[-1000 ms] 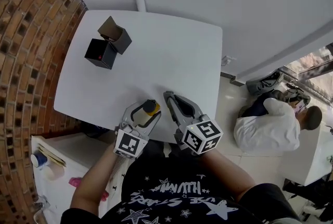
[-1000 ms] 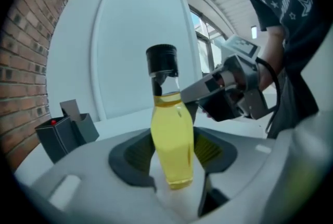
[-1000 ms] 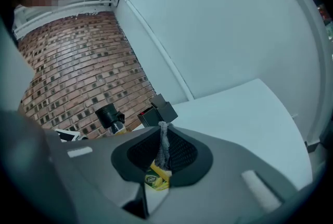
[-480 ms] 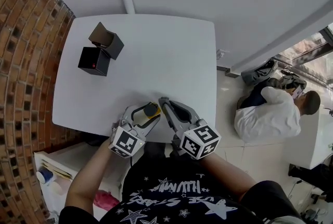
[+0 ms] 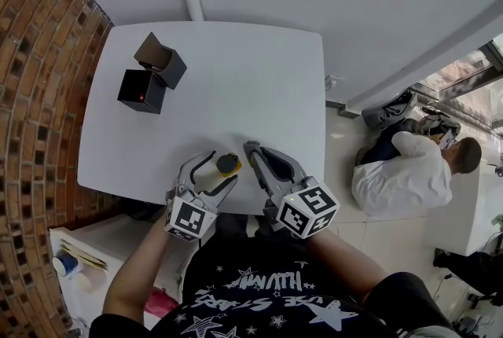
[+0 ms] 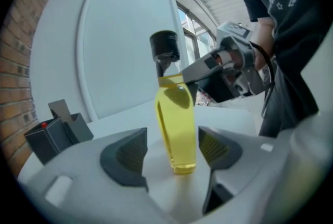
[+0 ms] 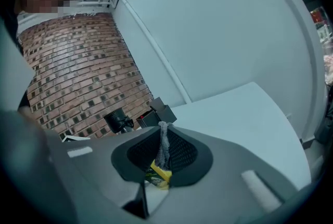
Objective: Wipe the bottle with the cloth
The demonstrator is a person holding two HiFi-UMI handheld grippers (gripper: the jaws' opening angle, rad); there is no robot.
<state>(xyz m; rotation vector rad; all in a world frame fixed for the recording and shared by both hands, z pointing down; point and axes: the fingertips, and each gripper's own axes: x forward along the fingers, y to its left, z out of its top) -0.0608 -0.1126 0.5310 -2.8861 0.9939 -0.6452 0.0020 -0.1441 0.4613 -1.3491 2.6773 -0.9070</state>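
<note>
Opening the left gripper (image 5: pixel 216 170) around the bottle (image 5: pixel 229 164) at the near edge of the table (image 5: pixel 236 77).
Spreading its jaws with the yellow, black-capped bottle upright between the pads, clear of both; just right of it, clamping the right gripper (image 5: pixel 253 152) tight on the grey cloth (image 7: pixel 162 139).

Yellow liquid glows in the clear bottle (image 6: pixel 177 129) under a black cap (image 6: pixel 164 47). The cloth (image 7: pixel 163 146) shows grey, the table (image 5: pixel 236 93) plain white, the brick wall (image 5: pixel 39 93) patterned red-brown.
</note>
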